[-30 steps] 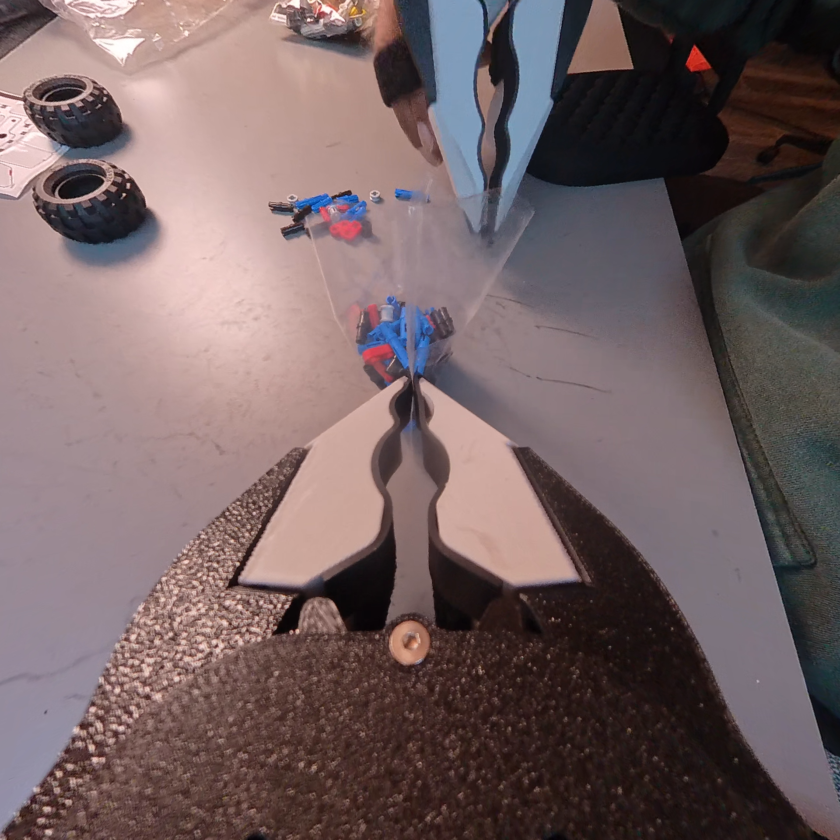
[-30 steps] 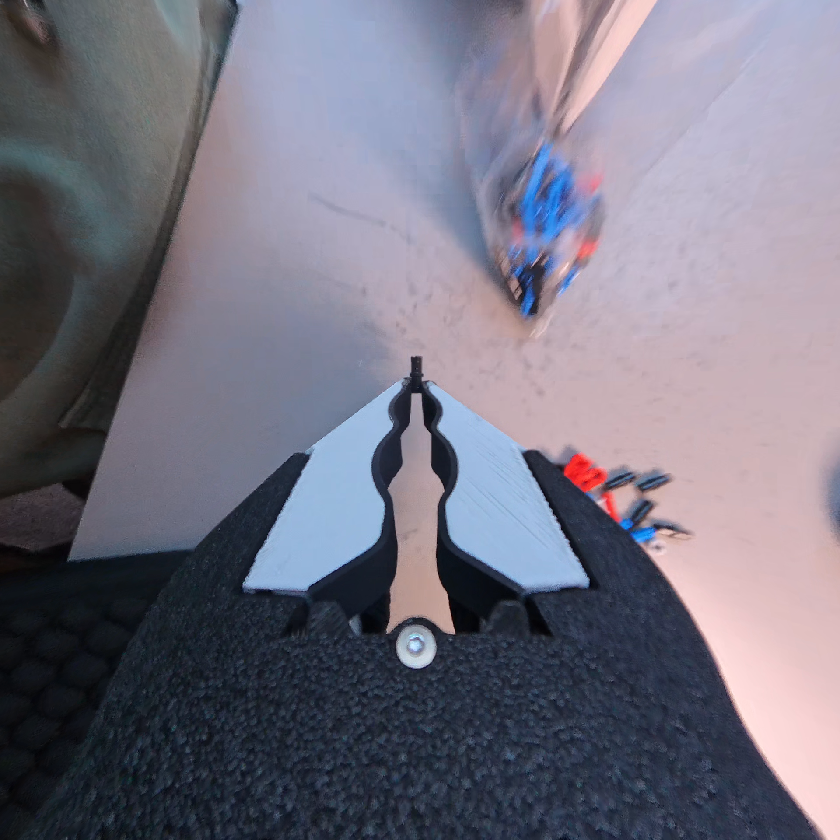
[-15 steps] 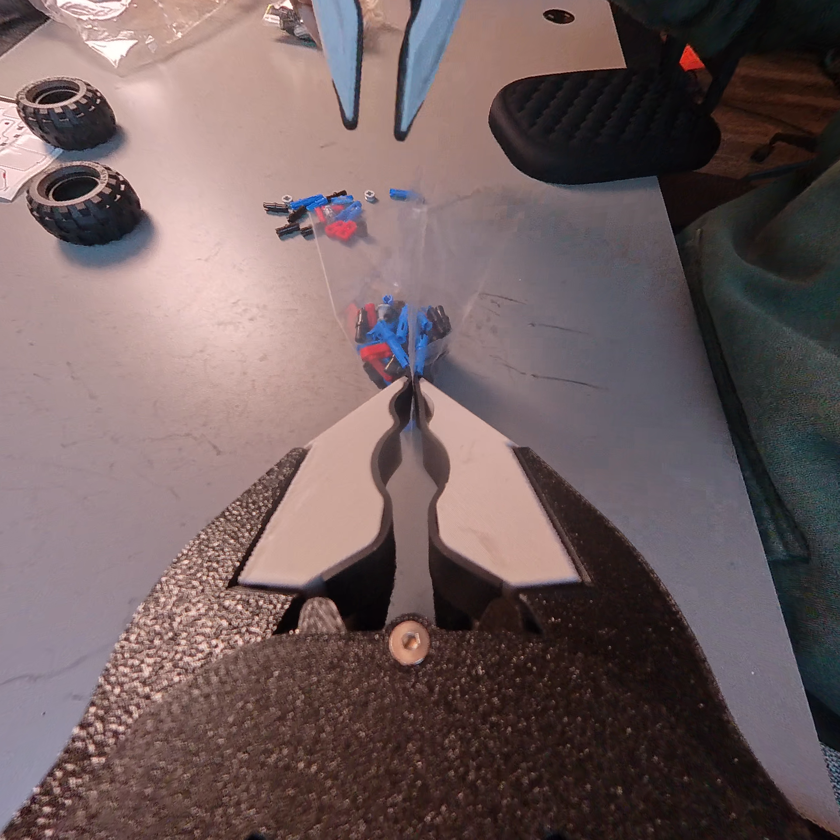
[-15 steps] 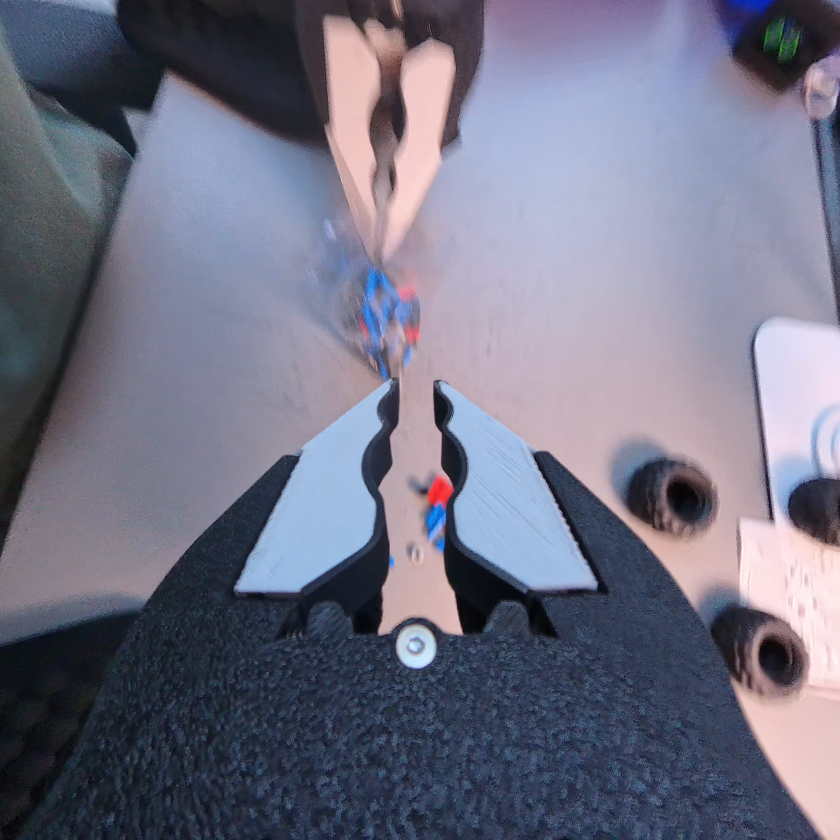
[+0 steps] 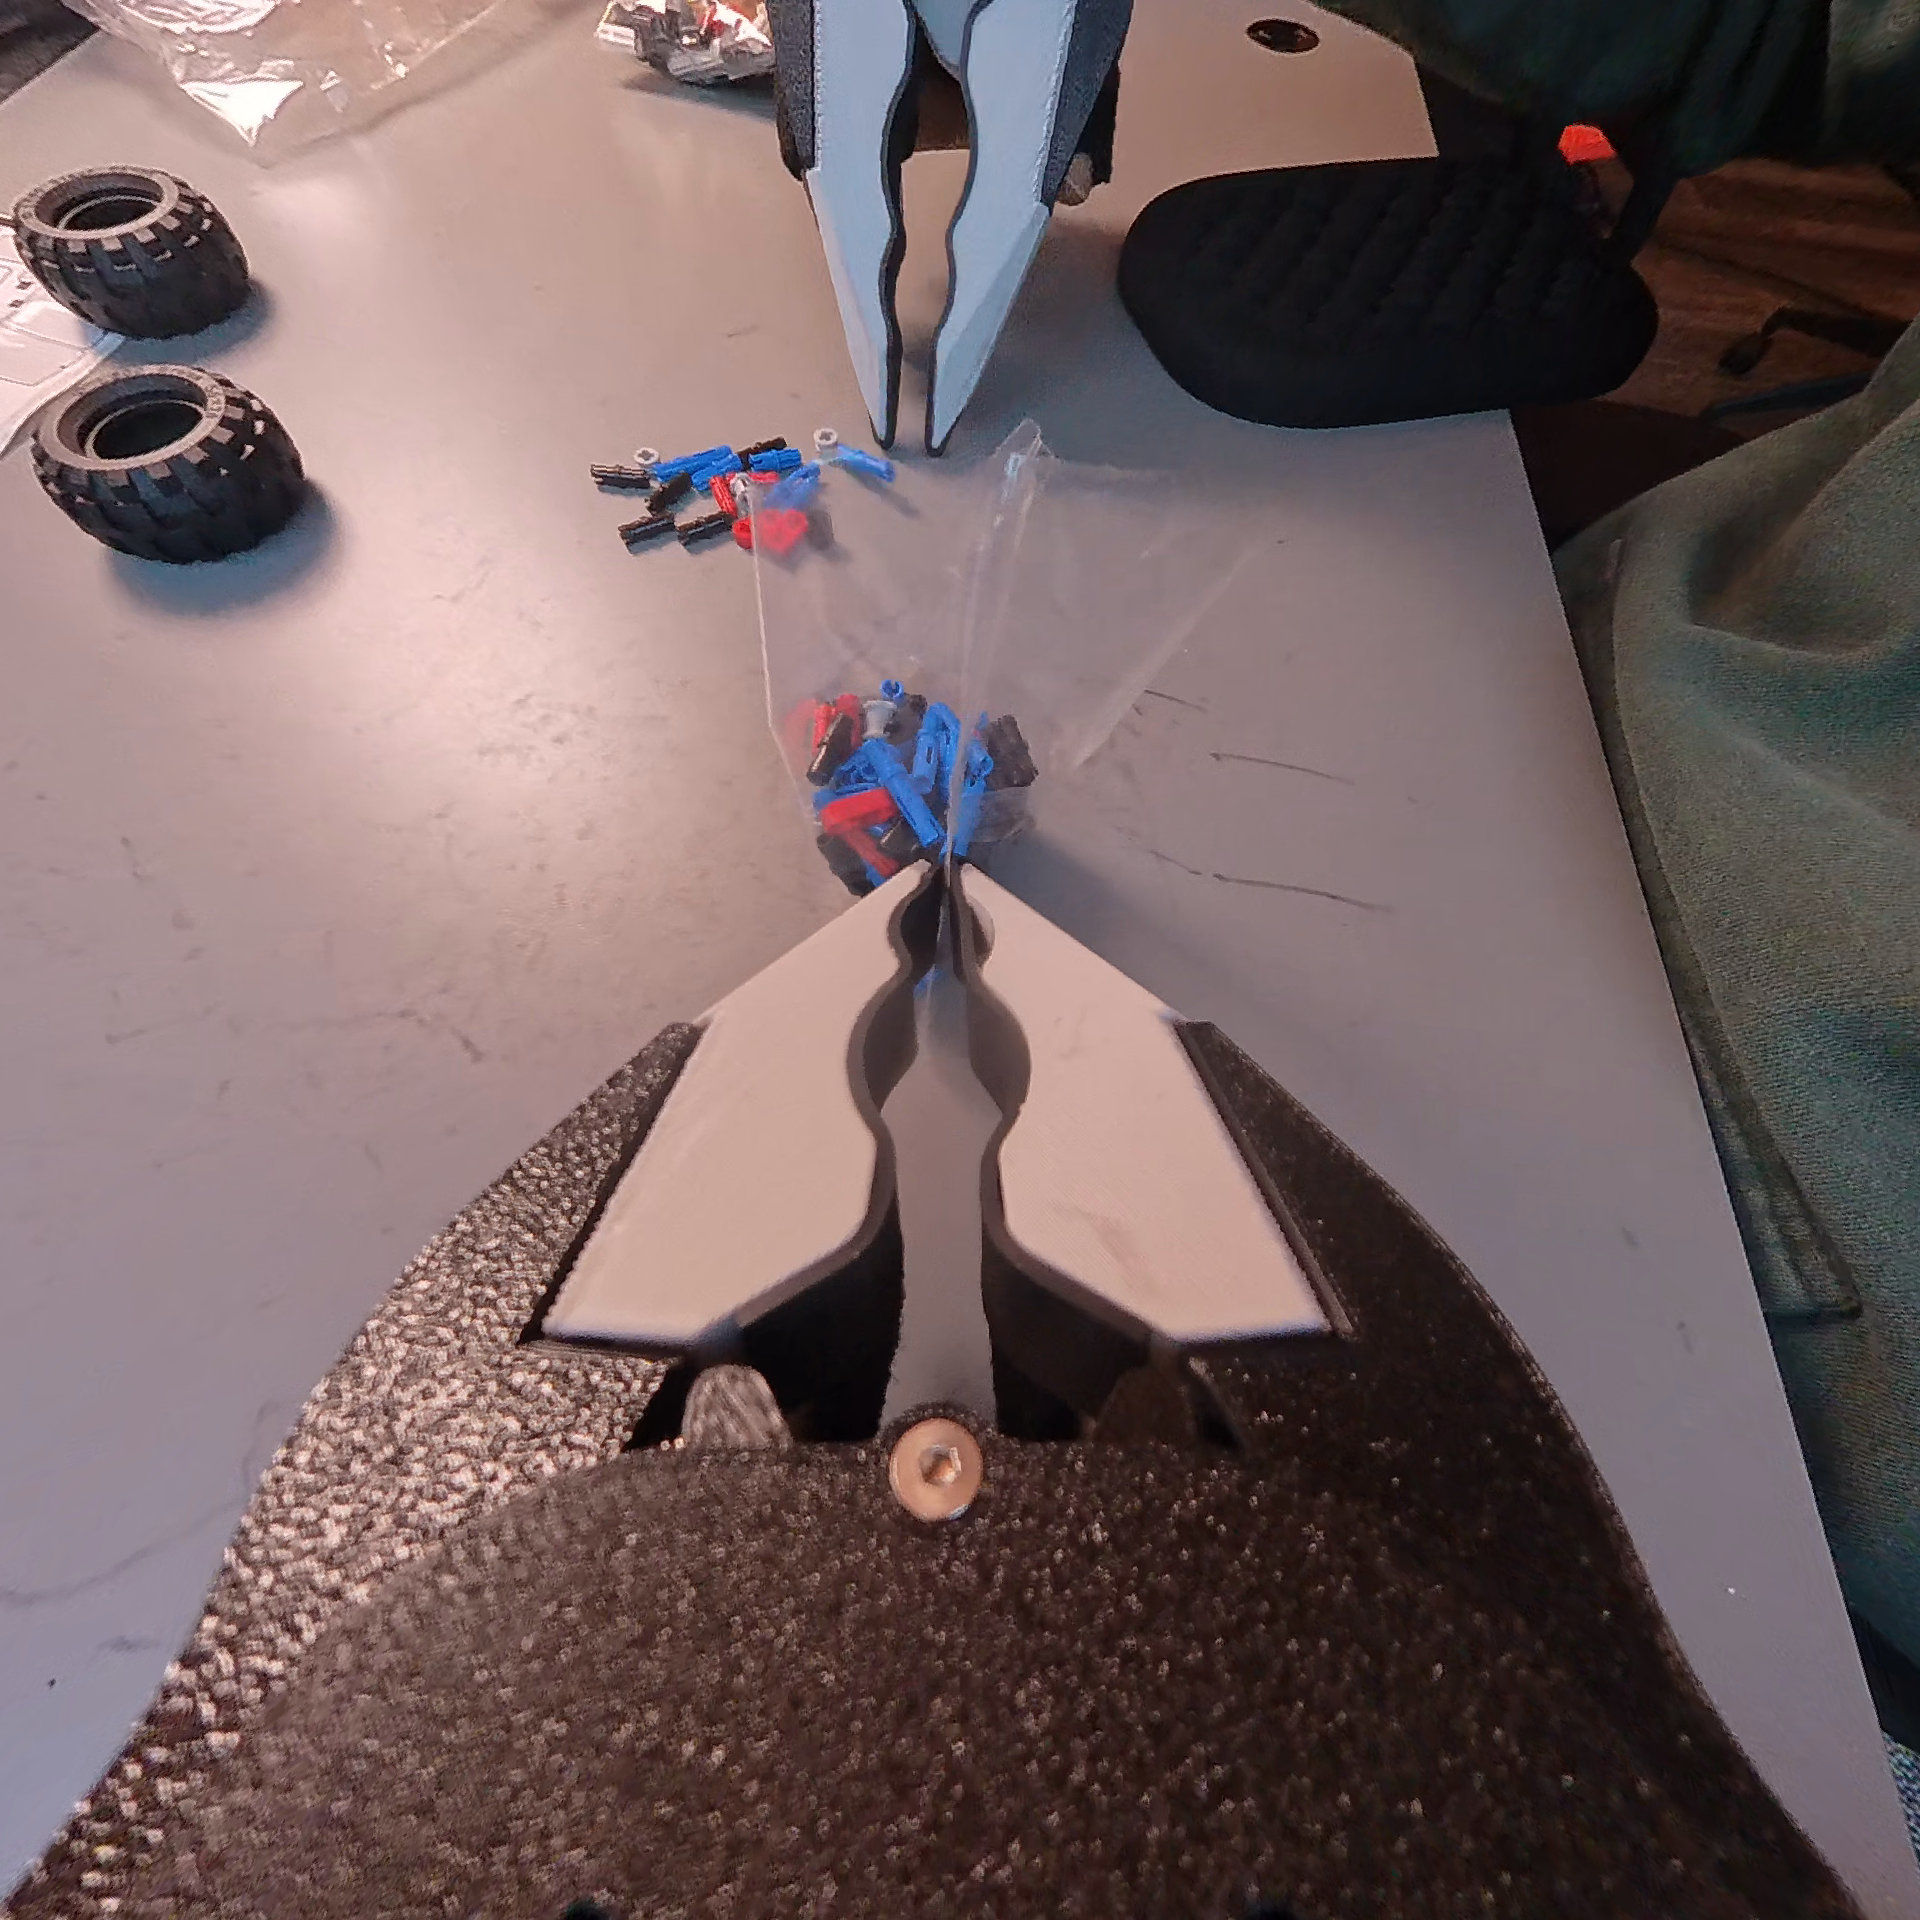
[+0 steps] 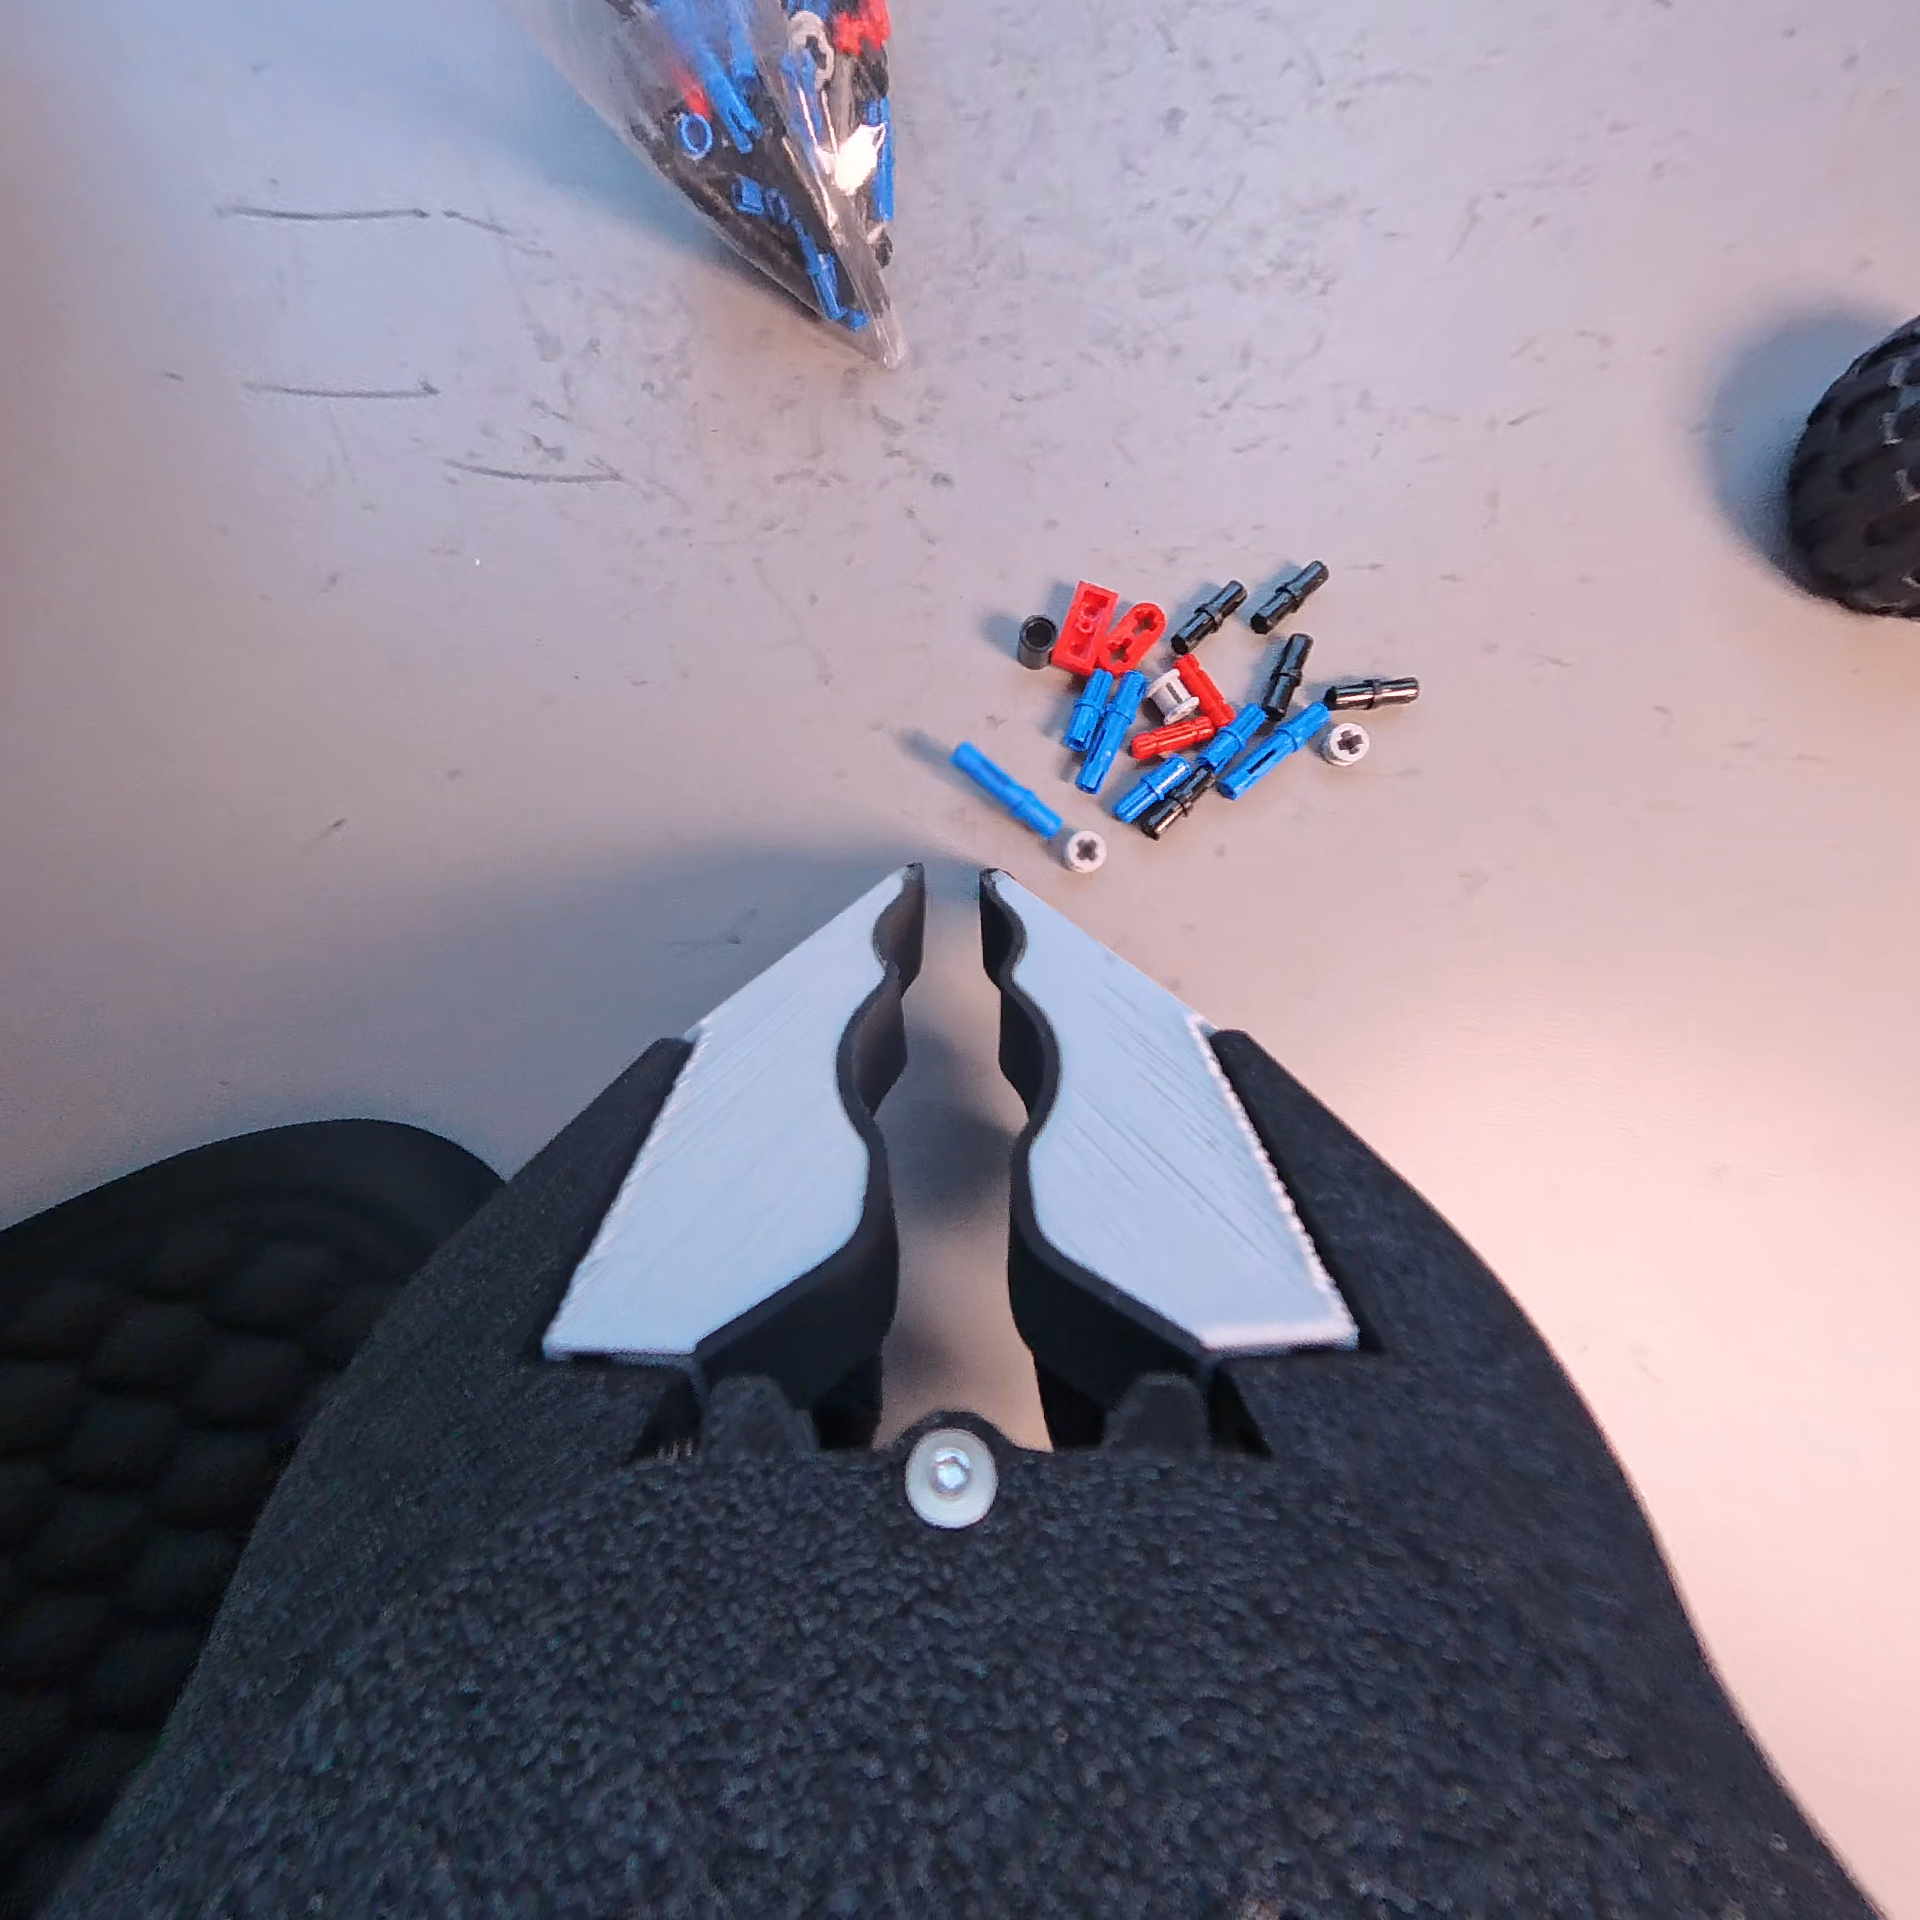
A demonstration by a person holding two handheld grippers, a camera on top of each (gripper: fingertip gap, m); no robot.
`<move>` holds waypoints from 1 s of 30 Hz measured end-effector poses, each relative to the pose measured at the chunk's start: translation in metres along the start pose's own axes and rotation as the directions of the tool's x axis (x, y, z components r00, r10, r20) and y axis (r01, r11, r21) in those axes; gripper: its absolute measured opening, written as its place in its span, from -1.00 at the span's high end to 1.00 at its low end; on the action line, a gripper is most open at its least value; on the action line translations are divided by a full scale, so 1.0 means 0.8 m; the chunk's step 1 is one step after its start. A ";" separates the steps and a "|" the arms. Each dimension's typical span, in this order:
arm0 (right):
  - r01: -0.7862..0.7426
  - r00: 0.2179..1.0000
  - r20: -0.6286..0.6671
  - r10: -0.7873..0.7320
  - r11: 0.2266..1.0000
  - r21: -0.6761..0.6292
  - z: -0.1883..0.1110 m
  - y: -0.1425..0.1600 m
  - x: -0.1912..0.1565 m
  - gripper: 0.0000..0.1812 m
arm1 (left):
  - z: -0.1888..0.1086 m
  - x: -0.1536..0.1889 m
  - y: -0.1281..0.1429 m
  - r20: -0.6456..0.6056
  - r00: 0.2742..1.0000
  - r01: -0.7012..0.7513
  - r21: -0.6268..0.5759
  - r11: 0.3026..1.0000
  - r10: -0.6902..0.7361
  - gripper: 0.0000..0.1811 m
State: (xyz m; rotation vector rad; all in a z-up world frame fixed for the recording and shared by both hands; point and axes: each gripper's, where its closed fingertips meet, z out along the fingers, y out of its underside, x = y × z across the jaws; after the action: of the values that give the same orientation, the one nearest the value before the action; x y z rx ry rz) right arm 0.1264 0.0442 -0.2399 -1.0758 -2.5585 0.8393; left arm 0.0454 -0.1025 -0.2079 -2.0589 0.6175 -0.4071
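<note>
Left hand-held gripper (image 5: 943, 883) clamping bag (image 5: 935, 665), most pins sitting inside. Right hand-held gripper (image 6: 951, 875) hovering slightly parted, empty, beside spilled pins (image 6: 1195, 707) lying on surface (image 6: 416, 623).

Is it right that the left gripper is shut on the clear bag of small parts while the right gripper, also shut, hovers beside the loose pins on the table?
Not quite: the right gripper is open, with a gap between its fingertips, as the right wrist view shows. The rest holds: the left gripper is shut on the clear bag, and the right one is beside the loose pins on the table.
</note>
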 end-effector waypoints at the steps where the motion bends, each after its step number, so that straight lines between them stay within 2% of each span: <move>1: 0.000 1.000 0.004 0.000 1.000 0.001 0.000 0.000 -0.001 0.90 | 0.000 0.000 0.000 0.000 1.000 -0.001 0.000 1.000 0.001 1.00; 4: 0.010 1.000 -0.006 -0.010 1.000 -0.002 -0.003 -0.003 0.000 0.87 | 0.000 0.000 0.000 -0.002 1.000 -0.001 0.000 1.000 0.001 1.00; 9: 0.083 0.995 -0.053 -0.080 0.995 0.062 -0.008 -0.035 0.007 0.81 | 0.000 0.002 0.000 -0.009 1.000 -0.004 -0.002 1.000 0.004 1.00; 12: 0.089 0.995 -0.040 -0.089 0.996 0.010 0.006 -0.035 0.015 0.80 | -0.001 0.002 0.000 -0.006 1.000 -0.007 -0.003 1.000 0.007 0.99; 16: 0.084 0.996 0.006 -0.084 0.996 -0.014 0.018 -0.031 0.015 0.93 | -0.003 0.001 0.000 0.002 1.000 -0.008 -0.002 1.000 0.008 1.00; 22: 0.071 0.997 0.014 -0.070 0.997 -0.022 0.017 -0.026 0.013 0.90 | -0.002 0.002 0.001 -0.009 1.000 -0.005 0.000 1.000 0.005 1.00; 26: 0.073 0.997 0.029 -0.072 0.997 -0.027 0.019 -0.028 0.009 0.95 | -0.003 0.002 0.001 -0.005 1.000 -0.009 -0.002 1.000 0.009 1.00; 28: 0.099 0.994 0.040 -0.101 0.994 0.041 0.012 -0.052 -0.001 0.95 | -0.003 0.001 0.001 -0.004 1.000 -0.006 -0.001 1.000 0.006 1.00; 30: 0.139 0.989 0.034 -0.144 0.982 0.125 -0.003 -0.093 -0.011 0.95 | -0.002 0.001 0.001 -0.004 1.000 -0.002 0.001 1.000 0.002 1.00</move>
State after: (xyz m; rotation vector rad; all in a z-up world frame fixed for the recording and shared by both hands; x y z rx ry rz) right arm 0.0906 -0.0031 -0.1939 -0.8376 -2.5452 0.9769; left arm 0.0447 -0.1044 -0.2073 -2.0571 0.6218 -0.4104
